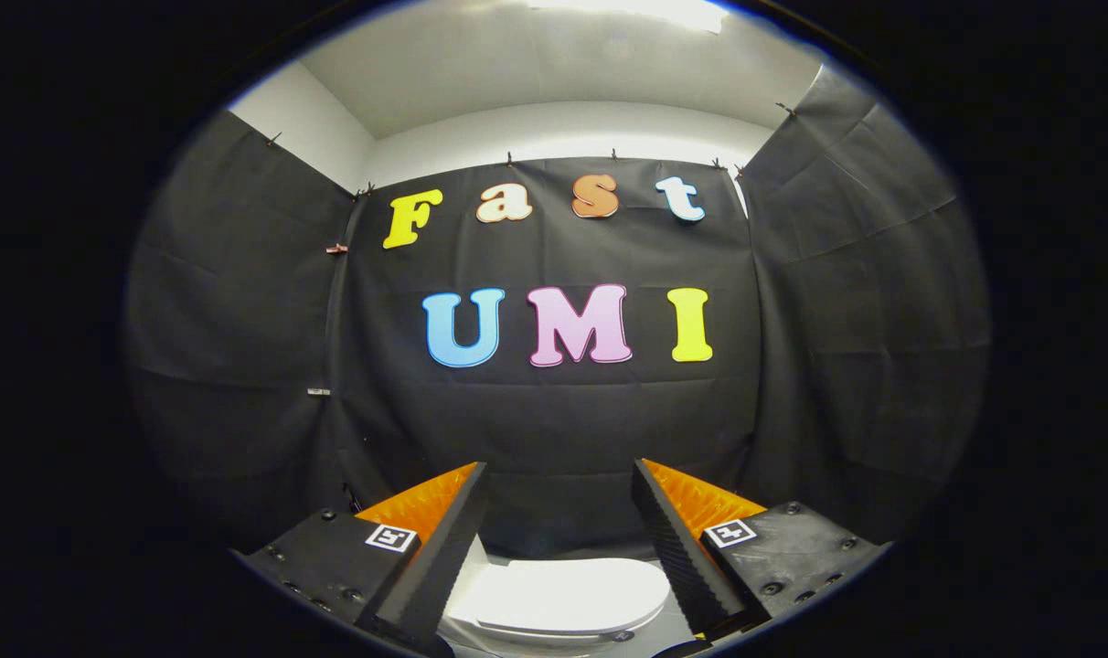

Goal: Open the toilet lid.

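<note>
Fingers of the hand-held gripper (559, 548) stand spread wide apart, and we see nothing pinched between them. Each finger is black with a ribbed inner face and an orange back, and each base block carries a small square black-and-white marker. Between the fingers and below their tips we see a white toilet (563, 603). Its toilet lid (568, 592) lies flat and closed over the bowl. The fingers hang above the lid, and we cannot tell whether either one touches it. Beyond the toilet rises the booth's wall (554, 420) of black cloth, clipped along its top edge. Above that cloth we see a white wall and ceiling.
</note>
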The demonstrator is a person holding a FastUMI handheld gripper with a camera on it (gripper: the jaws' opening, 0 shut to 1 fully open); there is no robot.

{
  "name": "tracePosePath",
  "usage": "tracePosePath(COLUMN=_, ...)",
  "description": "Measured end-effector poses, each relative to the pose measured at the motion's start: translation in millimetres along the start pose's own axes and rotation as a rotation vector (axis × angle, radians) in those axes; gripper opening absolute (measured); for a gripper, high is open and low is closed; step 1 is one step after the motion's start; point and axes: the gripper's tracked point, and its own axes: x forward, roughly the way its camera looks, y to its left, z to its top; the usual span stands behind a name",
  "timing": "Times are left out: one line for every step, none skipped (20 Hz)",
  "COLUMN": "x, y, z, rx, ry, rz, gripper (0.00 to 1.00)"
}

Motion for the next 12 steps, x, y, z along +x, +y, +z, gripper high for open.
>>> tracePosePath(x=0, y=-4, z=-2, rx=0.001, ry=0.008, rz=-0.01, gripper=0.98)
tracePosePath(x=1, y=-8, z=-5, rx=0.004, ry=0.016, rz=-0.021, gripper=0.98)
tracePosePath(x=3, y=-13, z=-9, rx=0.007, ry=0.023, rz=-0.032, gripper=0.98)
tracePosePath(x=4, y=-18, z=-11, rx=0.01, ry=0.028, rz=-0.045, gripper=0.98)
tracePosePath(x=5, y=-24, z=-13, rx=0.014, ry=0.03, rz=-0.06, gripper=0.98)
tracePosePath(x=6, y=-31, z=-15, rx=0.022, ry=0.029, rz=-0.079, gripper=0.98)
tracePosePath(x=6, y=-39, z=-17, rx=0.033, ry=0.029, rz=-0.1, gripper=0.98)
tracePosePath(x=8, y=-47, z=-19, rx=0.041, ry=0.033, rz=-0.118, gripper=0.98)
tracePosePath(x=11, y=-53, z=-26, rx=0.049, ry=0.04, rz=-0.131, gripper=0.98)
tracePosePath(x=12, y=-58, z=-32, rx=0.056, ry=0.048, rz=-0.133, gripper=0.98)
tracePosePath(x=16, y=-64, z=-41, rx=0.058, ry=0.065, rz=-0.14, gripper=0.99)
tracePosePath(x=20, y=-74, z=-52, rx=0.057, ry=0.087, rz=-0.161, gripper=0.99)
